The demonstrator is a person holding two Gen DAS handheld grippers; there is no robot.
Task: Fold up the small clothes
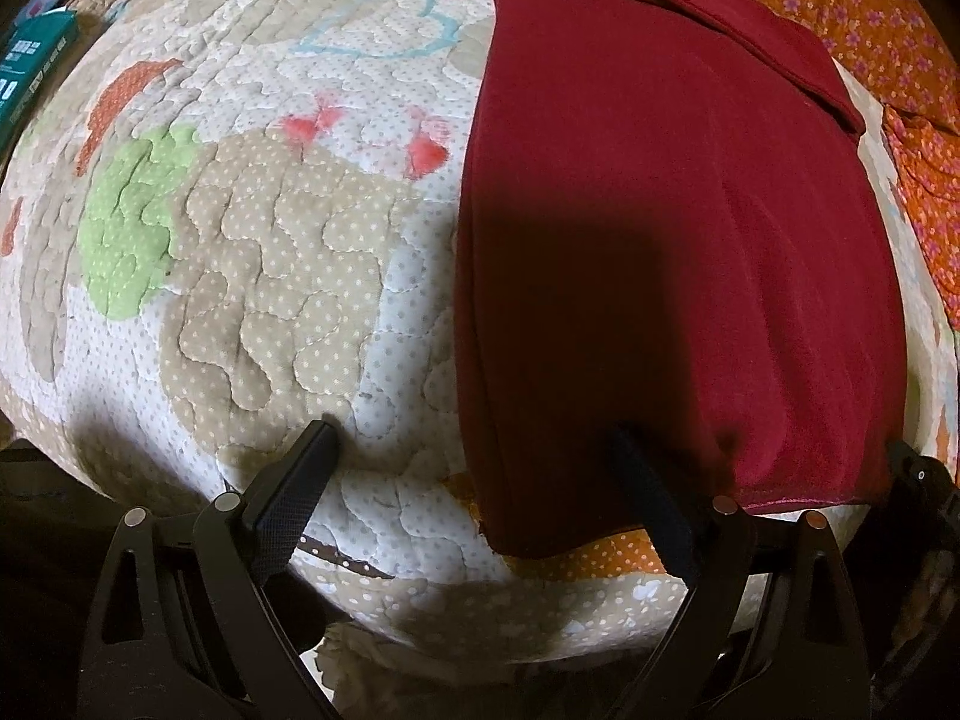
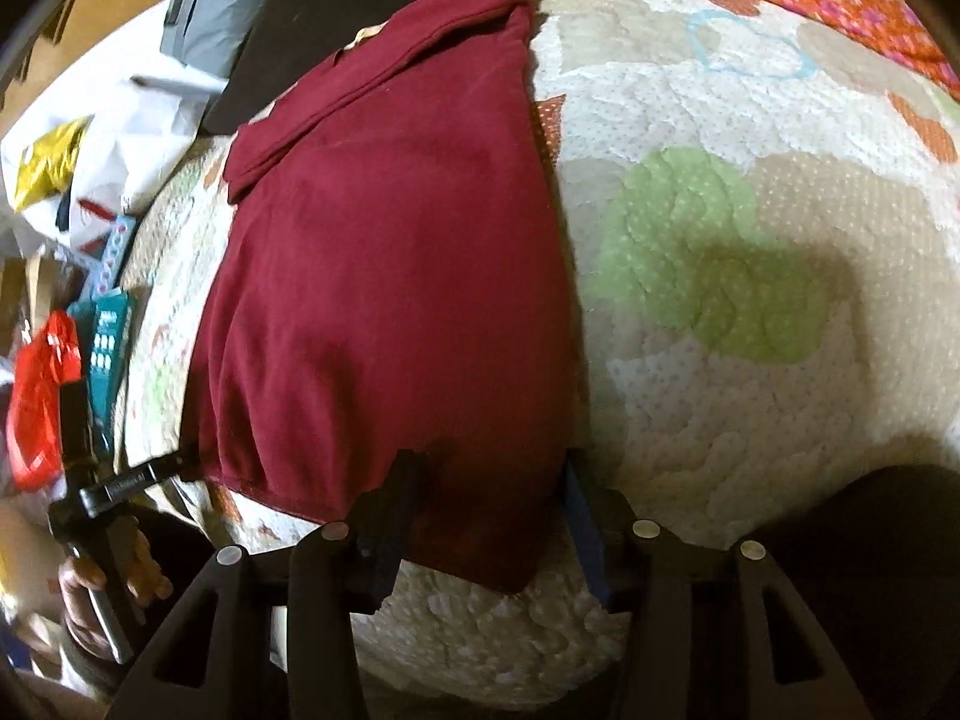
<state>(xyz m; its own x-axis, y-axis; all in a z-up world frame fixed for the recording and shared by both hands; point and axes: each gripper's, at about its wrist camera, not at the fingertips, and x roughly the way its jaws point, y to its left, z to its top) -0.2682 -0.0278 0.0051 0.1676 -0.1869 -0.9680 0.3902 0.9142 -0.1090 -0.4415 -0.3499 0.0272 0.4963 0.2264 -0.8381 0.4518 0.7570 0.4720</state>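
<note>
A dark red shirt point(image 1: 660, 228) lies folded into a long strip on a patchwork quilt point(image 1: 270, 276), collar end far from me. My left gripper point(image 1: 474, 438) is open over the shirt's near left corner; its right finger point(image 1: 648, 480) rests on the red cloth and its left finger point(image 1: 300, 480) on the quilt. In the right wrist view the shirt point(image 2: 384, 276) runs up the left half. My right gripper point(image 2: 492, 468) is open and straddles the shirt's near right corner. The cloth lies between the fingers, not pinched.
Orange flowered fabric point(image 1: 870, 30) lies beyond the quilt. A teal box point(image 1: 30, 60) sits at the far left edge. In the right wrist view, bags and boxes point(image 2: 78, 180) crowd the left side, and the other handheld gripper point(image 2: 114, 492) shows there.
</note>
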